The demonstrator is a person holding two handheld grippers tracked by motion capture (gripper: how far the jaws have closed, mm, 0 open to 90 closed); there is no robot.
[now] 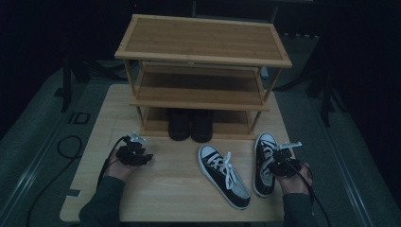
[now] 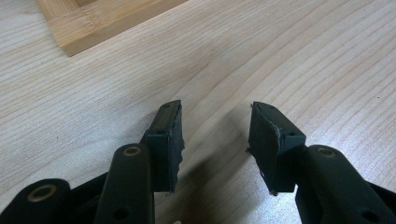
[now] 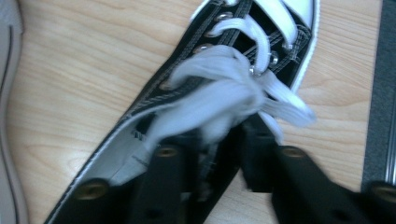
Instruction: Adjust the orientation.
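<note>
Two black-and-white lace-up sneakers lie on the wooden table [image 1: 161, 189]. One sneaker [image 1: 224, 176] lies at an angle in the middle; the other [image 1: 265, 144] points away at the right. My right gripper [image 1: 277, 157] is over that right sneaker [image 3: 154, 93]. Its jaws [image 3: 222, 151] are closed on the shoe's side wall by the opening, with the white laces [image 3: 219, 93] just ahead, blurred. My left gripper [image 1: 142, 158] hovers over bare table at the left. It [image 2: 215, 135] is open, and only table shows between its jaws.
A three-shelf bamboo shoe rack [image 1: 203, 40] stands at the back of the table, with a corner of it [image 2: 93, 23] ahead of my left gripper. A pair of black shoes [image 1: 190, 124] sits on its bottom shelf. The middle sneaker's sole [image 3: 7, 116] lies beside my right gripper.
</note>
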